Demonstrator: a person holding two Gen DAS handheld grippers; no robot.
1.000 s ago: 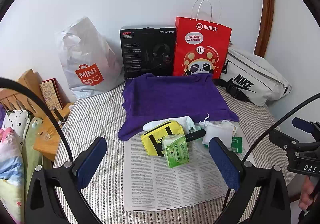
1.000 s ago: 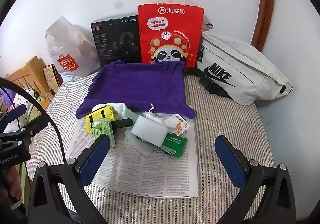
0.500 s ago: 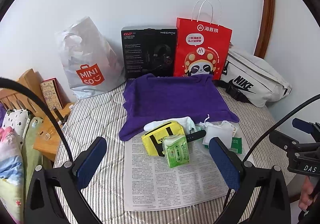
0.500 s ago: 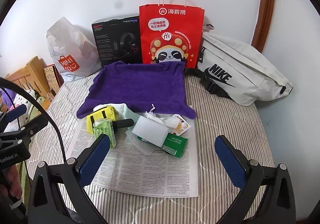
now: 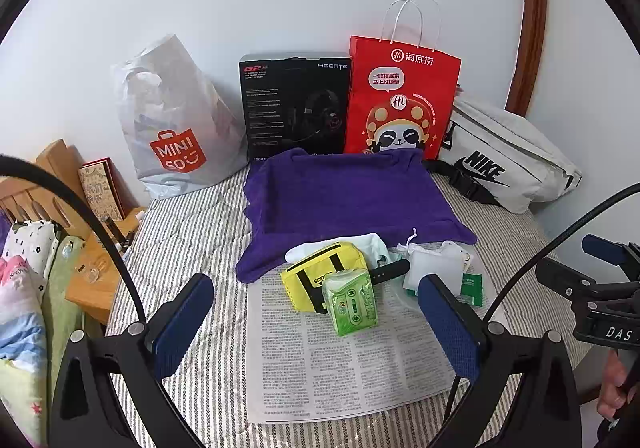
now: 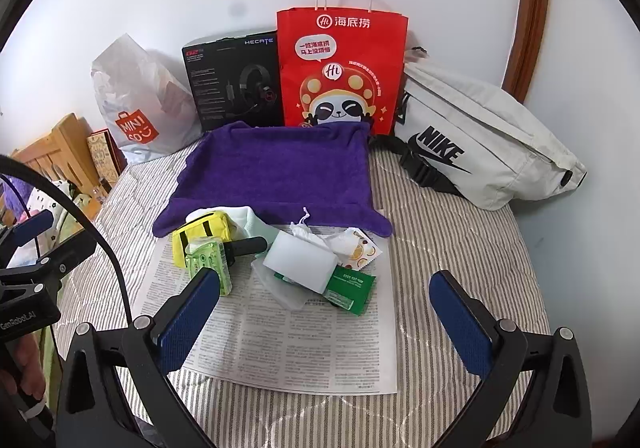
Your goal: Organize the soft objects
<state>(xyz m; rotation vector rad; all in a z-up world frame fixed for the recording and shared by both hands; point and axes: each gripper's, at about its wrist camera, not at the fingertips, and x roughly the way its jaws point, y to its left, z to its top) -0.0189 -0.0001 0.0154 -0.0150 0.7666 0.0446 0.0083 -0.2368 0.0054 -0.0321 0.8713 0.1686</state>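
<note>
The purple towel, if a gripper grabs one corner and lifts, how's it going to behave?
The purple towel would probably drape limp: it lies flat with soft, curled edges. Its near edge sits under the yellow pouch and white cloth, so lifting may drag them. It looks thick, so likely not slippery.

Against wall: Miniso bag (image 5: 176,127), black headset box (image 5: 294,103), red paper bag (image 5: 402,99), white Nike bag (image 5: 504,163). Newspaper (image 5: 340,360) on bed.
</note>
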